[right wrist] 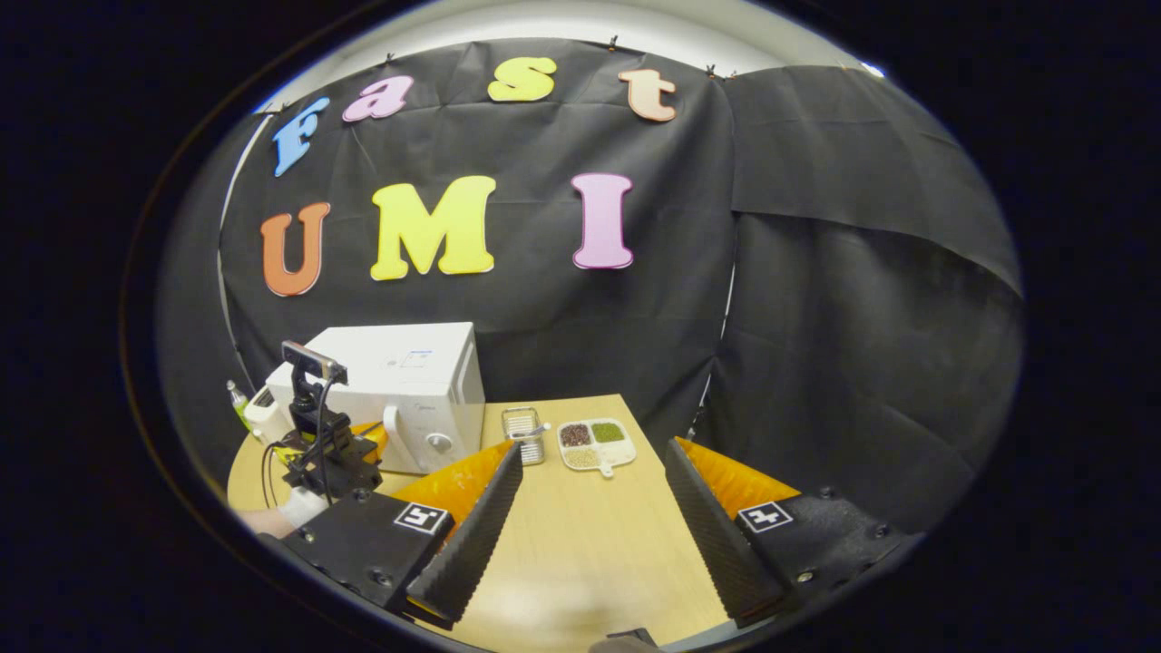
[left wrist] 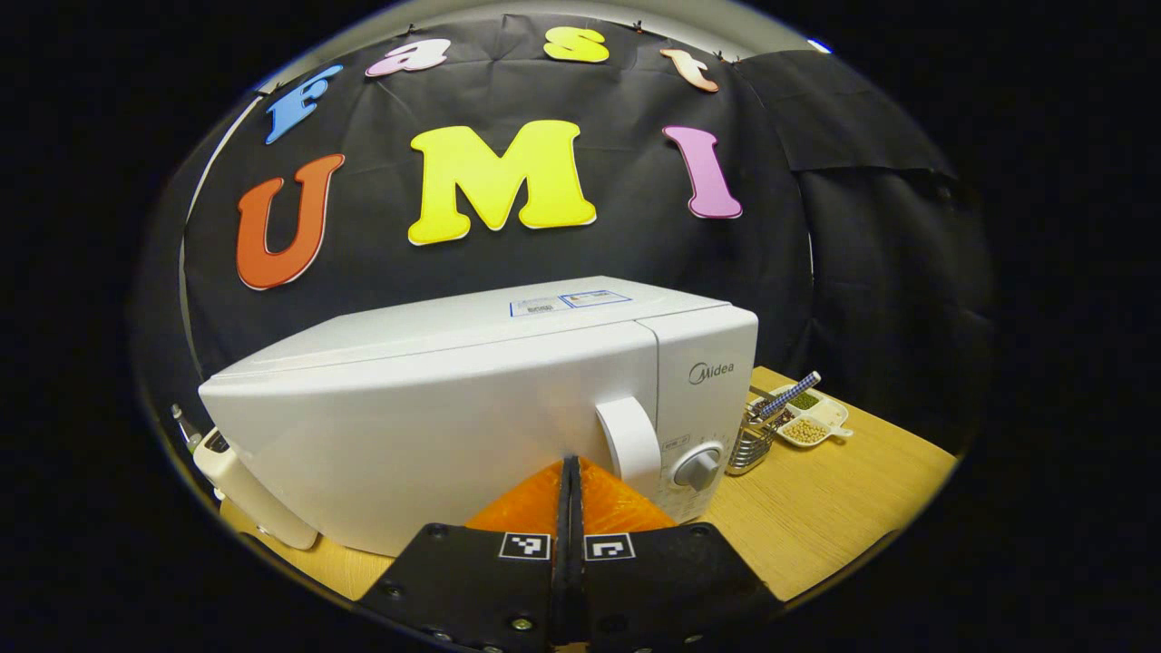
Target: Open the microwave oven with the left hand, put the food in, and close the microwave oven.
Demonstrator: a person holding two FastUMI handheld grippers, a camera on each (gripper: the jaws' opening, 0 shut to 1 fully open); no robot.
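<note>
Left gripper view, left to right:
- Cream-white plastic appliance [left wrist: 238, 481], partly hidden, on the bench left of the fingers, just beside the microwave's left end.
- White box-shaped microwave oven [left wrist: 435, 399], door shut, standing on the bench directly ahead of the fingers and close to them.
- Left gripper [left wrist: 570, 472], fingers pressed together with nothing between them, tips pointing at the oven's front just left of the handle.
- White curved door handle [left wrist: 629, 442], just right of the fingertips.
- Grey round control knob [left wrist: 697, 469], right of the handle.
- Metal wire rack [left wrist: 751, 442], on the bench beside the oven's right end.
- White divided dish of dried beans and grains [left wrist: 812, 417], just beyond the rack, with a patterned stick-like handle [left wrist: 791, 394] lying over it.
- Light wooden bench [left wrist: 834, 508], extending right of the fingers.

Right gripper view, left to right:
- The left gripper with its camera, held close to the oven's front, far beyond the left finger.
- Right gripper [right wrist: 594, 494], fingers spread wide, nothing held, bare bench between them; rack and dish lie ahead, well apart from the tips.
</note>
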